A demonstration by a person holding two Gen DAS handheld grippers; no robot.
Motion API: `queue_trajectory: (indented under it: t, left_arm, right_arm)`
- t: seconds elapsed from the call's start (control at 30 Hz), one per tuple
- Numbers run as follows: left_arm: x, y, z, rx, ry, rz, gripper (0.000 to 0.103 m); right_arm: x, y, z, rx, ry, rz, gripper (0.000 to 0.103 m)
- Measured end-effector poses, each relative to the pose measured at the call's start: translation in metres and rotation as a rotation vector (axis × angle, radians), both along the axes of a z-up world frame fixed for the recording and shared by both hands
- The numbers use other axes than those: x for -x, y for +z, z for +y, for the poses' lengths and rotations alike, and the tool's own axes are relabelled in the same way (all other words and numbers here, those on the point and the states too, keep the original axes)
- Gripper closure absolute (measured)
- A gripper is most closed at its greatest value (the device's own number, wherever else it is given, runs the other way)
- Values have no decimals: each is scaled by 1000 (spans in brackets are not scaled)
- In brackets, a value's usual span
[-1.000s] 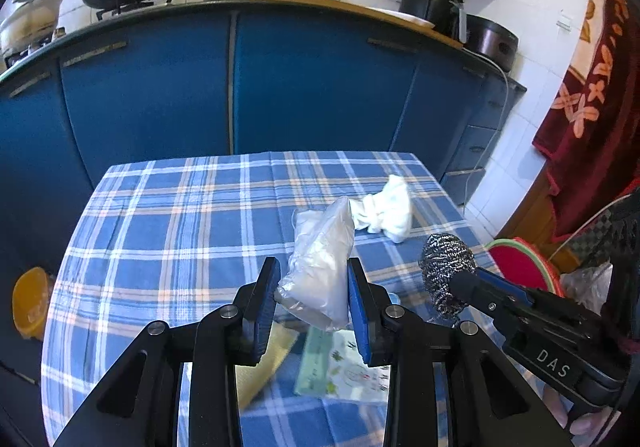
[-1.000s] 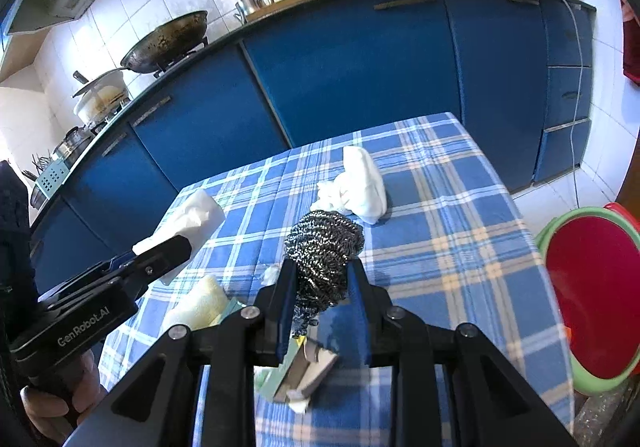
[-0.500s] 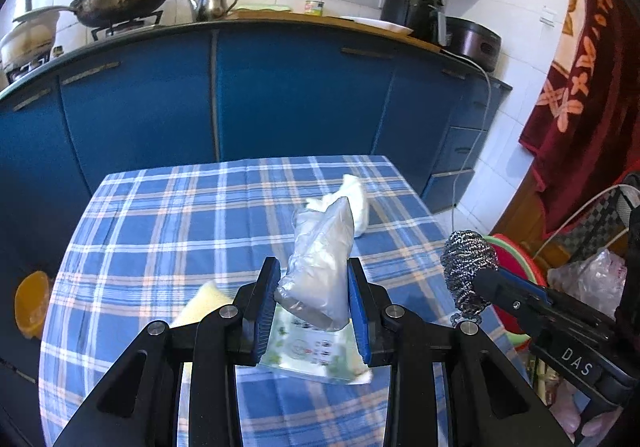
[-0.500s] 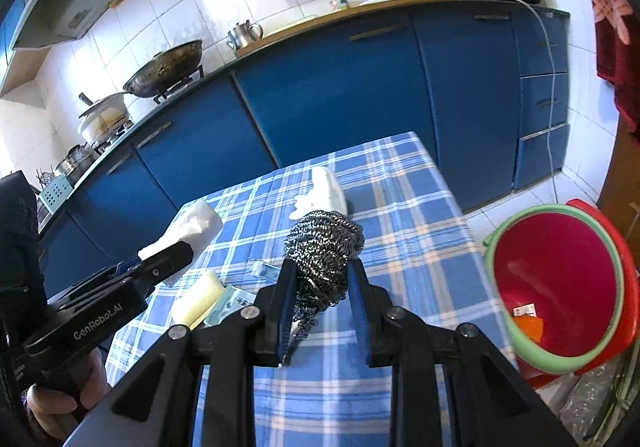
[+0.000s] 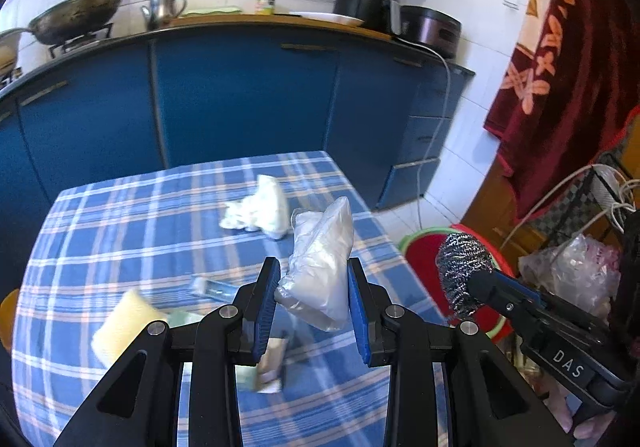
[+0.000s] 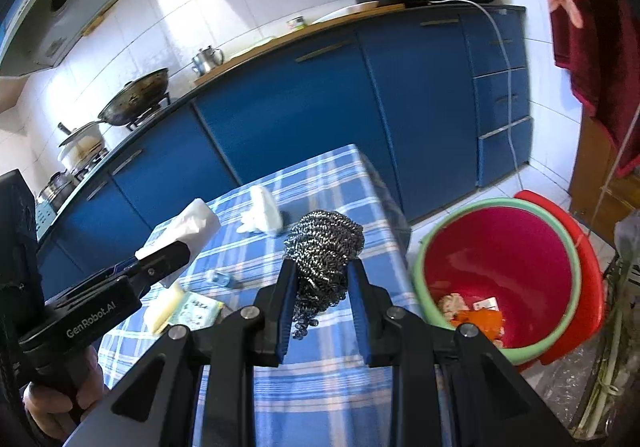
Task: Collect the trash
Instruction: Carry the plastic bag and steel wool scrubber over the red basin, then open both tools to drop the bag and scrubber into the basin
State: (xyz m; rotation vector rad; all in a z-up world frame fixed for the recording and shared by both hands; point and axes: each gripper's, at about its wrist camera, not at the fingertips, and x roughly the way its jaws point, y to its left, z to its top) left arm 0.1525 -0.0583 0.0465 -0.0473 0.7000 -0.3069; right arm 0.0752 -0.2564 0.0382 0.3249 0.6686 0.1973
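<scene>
On the left of the blue-and-white checked tabletop (image 5: 120,215) lie a pale yellow sponge block (image 5: 122,323) and, just beside it, a printed green-and-white paper packet (image 6: 200,309), with a small clear plastic bit (image 5: 212,287) a little farther in. A crumpled white tissue wad (image 5: 260,207) sits near the far right corner.

The left tongs (image 5: 312,299) are clamped on a crinkled clear plastic bag with white contents (image 5: 320,267), which sticks up and forward out of the blue pads, clear of the cloth. To their right, the right tongs (image 6: 322,287) are clamped on a grey steel-wool scouring ball (image 6: 324,247), most of it bulging above the pads, with loose strands hanging below.

Farther right, on the floor beside the table's edge, stands the red plastic basin with a green rim (image 6: 500,275), already holding a few orange and white scraps.

The step in hand looks like carrying both pieces over to that basin. To do it well, keep both grips firm until each piece is fully over the red inside, not over the rim or the table edge. Bring the scouring ball in first, since it is nearer, then let the bag follow, so the two tongs do not collide. Lower them close before opening, as the light bag may drift and the hanging strands may snag on a pad.
</scene>
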Motion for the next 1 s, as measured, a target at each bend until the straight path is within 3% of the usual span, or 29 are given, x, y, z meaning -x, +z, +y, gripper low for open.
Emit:
queue_trajectory:
  t: [0.63,1.0]
  left_arm:
    - [-25,-34,-111,-41,-223,69,69]
    - [-43,-68,-154,-75,-287,151,69]
  right_arm:
    - [1,-34,-81,0,-178,81,74]
    - [-6,-62,-117,-4,-263,146,74]
